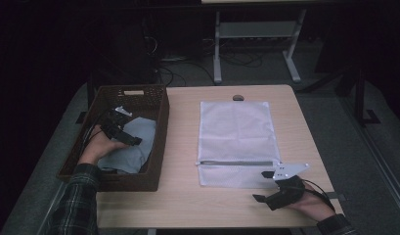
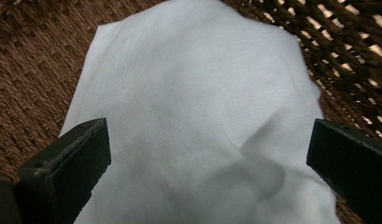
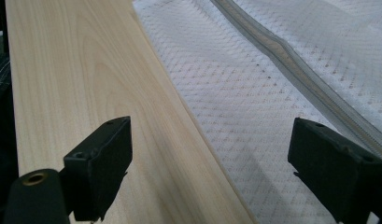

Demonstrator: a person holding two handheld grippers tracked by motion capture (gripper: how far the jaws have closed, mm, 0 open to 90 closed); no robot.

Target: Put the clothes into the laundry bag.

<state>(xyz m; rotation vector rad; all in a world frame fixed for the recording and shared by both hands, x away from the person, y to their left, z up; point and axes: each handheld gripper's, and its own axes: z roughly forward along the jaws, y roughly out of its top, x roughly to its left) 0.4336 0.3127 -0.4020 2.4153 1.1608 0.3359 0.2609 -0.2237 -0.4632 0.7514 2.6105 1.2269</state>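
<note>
A pale blue-white cloth (image 1: 134,149) lies crumpled in the brown woven basket (image 1: 161,142) at the table's left. My left gripper (image 1: 131,128) is inside the basket just above that cloth, pointing right. In the left gripper view its jaws stand wide apart, open, over the cloth (image 2: 193,93) with nothing pinched. A white mesh bag (image 1: 235,132) with a grey zipper (image 1: 235,163) lies flat at mid-table. My right gripper (image 1: 262,186) rests by the bag's near right corner, open. The right gripper view has the bag's edge (image 3: 254,107) running between the jaws, untouched.
The light wooden table (image 1: 183,147) has bare wood between basket and bag and along its near edge. A small round cable hole (image 1: 238,97) sits at the far edge. Behind the table are another desk's white legs (image 1: 217,49) and cables on the dark floor.
</note>
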